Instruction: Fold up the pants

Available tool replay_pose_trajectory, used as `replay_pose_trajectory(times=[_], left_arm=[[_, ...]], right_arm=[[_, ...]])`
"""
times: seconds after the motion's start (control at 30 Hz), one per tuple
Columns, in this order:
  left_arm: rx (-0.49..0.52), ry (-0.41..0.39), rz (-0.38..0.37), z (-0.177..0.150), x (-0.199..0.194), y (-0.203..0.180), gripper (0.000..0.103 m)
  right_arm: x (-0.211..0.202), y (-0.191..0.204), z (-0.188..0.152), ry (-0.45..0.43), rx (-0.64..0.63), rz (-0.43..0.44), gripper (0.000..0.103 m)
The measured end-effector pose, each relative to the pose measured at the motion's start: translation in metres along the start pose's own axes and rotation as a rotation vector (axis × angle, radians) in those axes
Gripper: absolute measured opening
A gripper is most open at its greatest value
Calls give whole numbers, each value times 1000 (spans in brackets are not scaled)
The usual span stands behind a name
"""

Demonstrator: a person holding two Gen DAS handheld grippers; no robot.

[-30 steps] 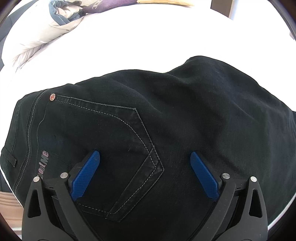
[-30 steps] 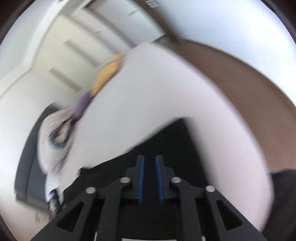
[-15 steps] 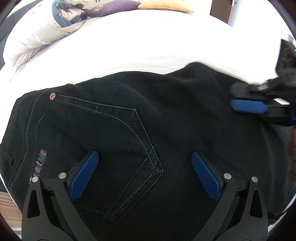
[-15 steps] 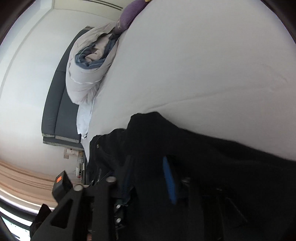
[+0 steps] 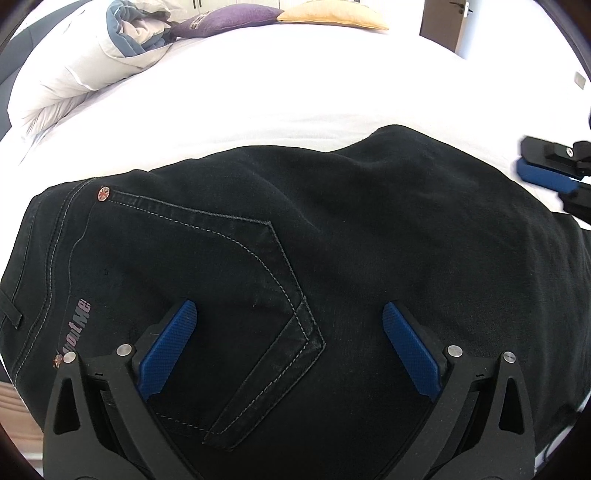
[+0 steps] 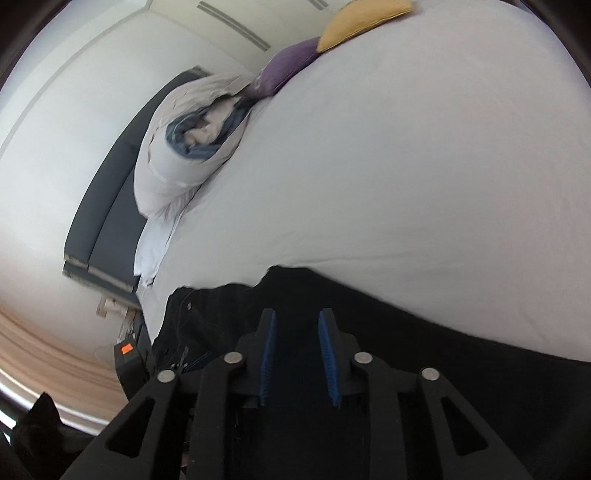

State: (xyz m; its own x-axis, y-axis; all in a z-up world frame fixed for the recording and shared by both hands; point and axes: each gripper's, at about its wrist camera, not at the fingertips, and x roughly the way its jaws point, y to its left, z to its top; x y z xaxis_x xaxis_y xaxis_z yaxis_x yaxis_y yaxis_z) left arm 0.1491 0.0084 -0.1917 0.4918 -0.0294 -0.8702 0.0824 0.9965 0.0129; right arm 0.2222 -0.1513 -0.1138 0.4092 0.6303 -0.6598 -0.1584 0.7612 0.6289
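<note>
Black pants (image 5: 332,229) lie folded on the white bed (image 5: 295,96), a stitched back pocket (image 5: 236,295) facing up. My left gripper (image 5: 288,308) hovers wide open just above that pocket, nothing between its blue pads. My right gripper (image 5: 546,173) shows at the right edge of the left wrist view, by the pants' right end. In the right wrist view the right gripper (image 6: 297,315) points down over the pants (image 6: 424,350). Its jaws are opening, and the blue pads stand apart with no cloth pinched between them.
A rumpled grey duvet (image 5: 85,59), a purple cushion (image 5: 225,16) and a yellow cushion (image 5: 332,14) lie at the far side of the bed. A dark headboard (image 6: 107,206) stands beyond the duvet. A door (image 5: 443,22) is at the back right.
The right gripper swung in over the pants' right part, then drew back to their right edge. Its pads now stand wider apart. The left gripper stayed put and open.
</note>
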Motion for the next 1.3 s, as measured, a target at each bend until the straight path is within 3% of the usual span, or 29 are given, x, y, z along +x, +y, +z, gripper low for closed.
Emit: replay_pose_trajectory(times=[0.13,0.17,0.2,0.23,0.4,0.57,0.73,0.9,0.97,1.03,1.1,1.17,1.27,1.3], left_arm=[[2,1,0,2,1,-1,103],[2,3,-1,2,1,-1,103],[3,3,-1,3,2,-1,103],[3,2,0,3,2,-2,103],[5,-4,-2,3,2,-2,103],[7,-2,-1,3,2,-2,103],[6,0,4,4,3,-4,103],[2,32,1,10,4,-3,103],[-5,63,1,17,2,-2,103],[-52,76,8,25,-8,-4,101],[-99,22,-80,31,-29,-13,101],[-95,-11,-174,36,-45,-36,101],[-48,24,-458,35,-49,-87,102],[-22,72,-556,31,-42,-104,102]], right_arm=[[56,5,0,106,36,9,36],[62,-1,-1,113,59,-6,32],[62,-7,-2,107,75,0,19],[55,-15,-5,98,93,2,11],[-10,-66,-33,30,170,-20,0],[-117,-139,-75,-109,322,-84,0],[-212,-185,-110,-232,382,-193,0],[-280,-187,-137,-315,376,-434,0],[-295,-170,-141,-346,362,-474,11],[-295,-145,-141,-364,304,-402,27],[-278,-122,-142,-334,263,-249,40],[-248,-107,-144,-278,232,-145,43],[-209,-118,-150,-190,271,-152,43],[-204,-128,-153,-180,299,-157,29]])
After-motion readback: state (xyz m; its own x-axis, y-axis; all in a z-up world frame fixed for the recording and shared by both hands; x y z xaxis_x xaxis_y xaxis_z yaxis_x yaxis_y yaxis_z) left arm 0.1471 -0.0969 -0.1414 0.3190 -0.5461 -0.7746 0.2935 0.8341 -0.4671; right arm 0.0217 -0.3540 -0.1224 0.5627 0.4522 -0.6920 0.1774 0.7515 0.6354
